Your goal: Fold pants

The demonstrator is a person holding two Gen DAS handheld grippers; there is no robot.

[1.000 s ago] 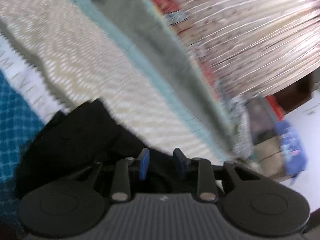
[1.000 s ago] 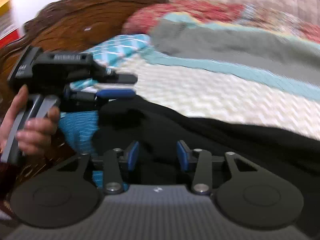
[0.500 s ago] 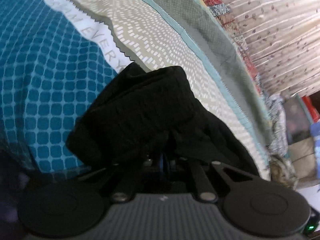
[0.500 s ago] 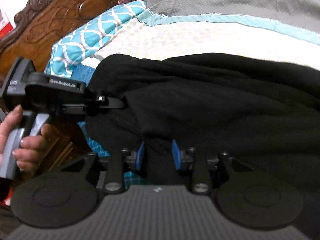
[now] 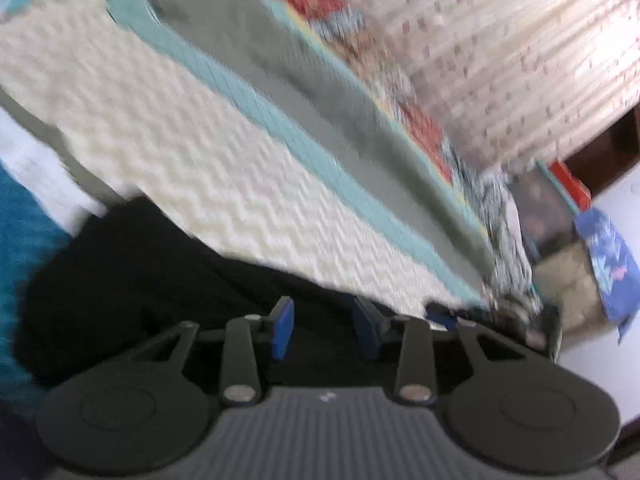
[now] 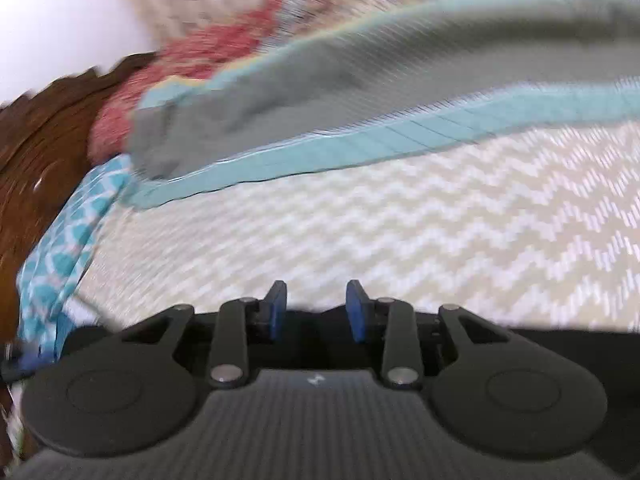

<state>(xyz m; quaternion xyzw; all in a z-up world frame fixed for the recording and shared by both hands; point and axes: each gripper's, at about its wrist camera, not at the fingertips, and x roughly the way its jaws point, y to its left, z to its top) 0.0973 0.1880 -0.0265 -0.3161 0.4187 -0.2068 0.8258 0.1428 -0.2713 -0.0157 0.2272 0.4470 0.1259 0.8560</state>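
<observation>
The black pants (image 5: 120, 280) lie bunched on the bed at the lower left of the left wrist view, reaching under my left gripper (image 5: 324, 328). Its jaws are opening, the blue pads stand apart, and the dark cloth lies behind them without being pinched. In the right wrist view only a strip of the pants (image 6: 540, 330) shows, just behind the fingers. My right gripper (image 6: 316, 308) is open over the cream zigzag bedspread (image 6: 400, 232), with nothing pressed between its pads. Both views are blurred by motion.
A grey and teal blanket (image 6: 360, 80) crosses the bed beyond the cream cover. A carved wooden headboard (image 6: 36, 152) and a teal patterned pillow (image 6: 60, 248) are at the left. A patterned curtain (image 5: 500, 40) and a blue bag (image 5: 612, 264) stand past the bed.
Half a second ago my left gripper was shut on a fold of the pants; now its pads are apart. My right gripper has swung off the heap, and the left gripper has left its view.
</observation>
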